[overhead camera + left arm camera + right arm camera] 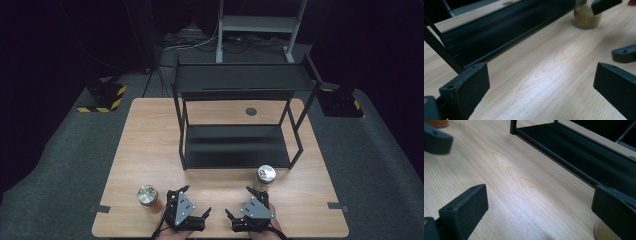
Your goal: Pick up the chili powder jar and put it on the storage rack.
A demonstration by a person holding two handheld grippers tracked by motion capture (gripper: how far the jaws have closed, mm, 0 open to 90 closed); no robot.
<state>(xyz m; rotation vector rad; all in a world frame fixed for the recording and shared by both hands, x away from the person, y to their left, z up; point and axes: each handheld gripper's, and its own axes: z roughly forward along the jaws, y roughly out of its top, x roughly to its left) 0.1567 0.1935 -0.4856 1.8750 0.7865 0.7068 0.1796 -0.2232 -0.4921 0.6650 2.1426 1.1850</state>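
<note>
Currently, the left jar (147, 195) is stood just beside the spread, empty left gripper (196, 204); the right gripper (239, 202), likewise spread, is held just below the right jar (266, 175). Either jar could be toppled if clipped by a jaw.

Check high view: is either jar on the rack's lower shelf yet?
No, both the left jar and right jar stand on the table, in front of the rack.

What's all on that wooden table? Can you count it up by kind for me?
Jars with shiny lids: 2, one near the left claw, one near the right claw
Black metal shelf rack: 1
Hand-held claws: 2, left and right
Total: 5
</note>
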